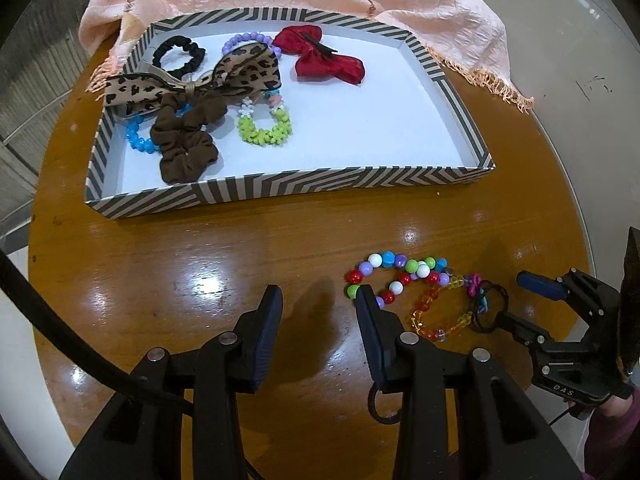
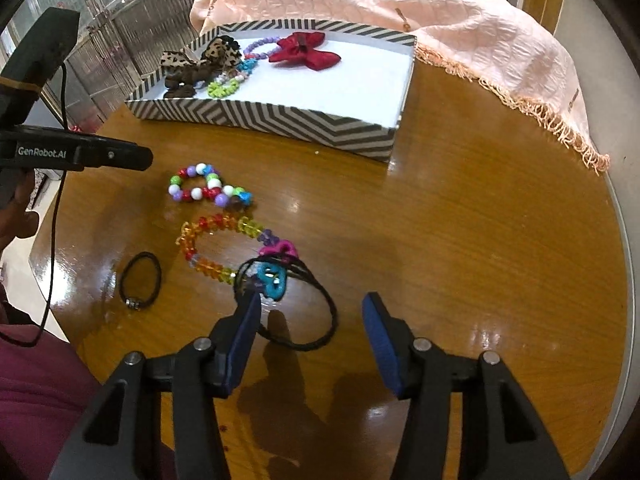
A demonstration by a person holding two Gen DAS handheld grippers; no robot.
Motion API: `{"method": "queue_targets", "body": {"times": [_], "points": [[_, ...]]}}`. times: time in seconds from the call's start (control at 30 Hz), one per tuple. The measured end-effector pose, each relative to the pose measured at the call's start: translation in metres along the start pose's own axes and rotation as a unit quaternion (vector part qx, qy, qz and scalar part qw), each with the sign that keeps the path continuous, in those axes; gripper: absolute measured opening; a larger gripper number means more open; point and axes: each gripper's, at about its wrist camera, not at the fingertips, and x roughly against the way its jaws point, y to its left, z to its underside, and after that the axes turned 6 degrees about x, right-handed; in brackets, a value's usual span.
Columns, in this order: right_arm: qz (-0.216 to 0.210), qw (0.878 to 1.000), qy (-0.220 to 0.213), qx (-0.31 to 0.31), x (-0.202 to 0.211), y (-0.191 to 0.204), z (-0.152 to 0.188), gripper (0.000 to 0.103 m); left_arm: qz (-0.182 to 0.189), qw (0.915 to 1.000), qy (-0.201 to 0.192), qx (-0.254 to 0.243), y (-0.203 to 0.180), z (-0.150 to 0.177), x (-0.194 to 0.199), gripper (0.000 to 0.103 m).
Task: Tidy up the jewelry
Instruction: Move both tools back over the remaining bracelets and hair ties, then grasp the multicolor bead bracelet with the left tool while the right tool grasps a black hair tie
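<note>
A striped tray (image 1: 280, 190) (image 2: 280, 120) holds a leopard bow (image 1: 192, 80), brown scrunchie (image 1: 184, 140), black scrunchie (image 1: 180, 54), red bow (image 1: 324, 58) (image 2: 304, 54) and bead bracelets. On the table lie a multicolour bead bracelet (image 1: 396, 276) (image 2: 204, 188), an orange-yellow crystal bracelet (image 1: 436, 316) (image 2: 212, 244), a black cord with turquoise and pink charms (image 2: 288, 300) (image 1: 486, 308) and a small black hair tie (image 2: 140, 282). My left gripper (image 1: 318, 300) is open, its right finger beside the bead bracelet. My right gripper (image 2: 310, 308) is open over the black cord.
A peach fringed cloth (image 1: 360, 0) (image 2: 460, 28) lies behind the tray on the round wooden table (image 1: 280, 248) (image 2: 480, 220). The table edge curves close on the right. A person's arm in a maroon sleeve (image 2: 36, 392) is at the left.
</note>
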Motion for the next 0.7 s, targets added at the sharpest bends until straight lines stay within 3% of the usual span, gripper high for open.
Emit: {"method": "queue_targets", "body": {"times": [0.27, 0.53, 0.7], "points": [[0.022, 1.000, 0.002, 0.005, -0.006, -0.004, 0.000, 0.055, 0.013, 0.9994, 0.020, -0.024, -0.013, -0.002, -0.012, 0.028], [0.030, 1.000, -0.002, -0.007, -0.009, -0.006, 0.002, 0.054, -0.001, 0.9976, 0.034, -0.059, -0.028, 0.000, -0.028, 0.028], [0.038, 0.999, -0.004, -0.008, -0.011, -0.007, 0.002, 0.048, -0.011, 0.9977, 0.024, -0.062, -0.035, -0.005, -0.031, 0.028]]}}
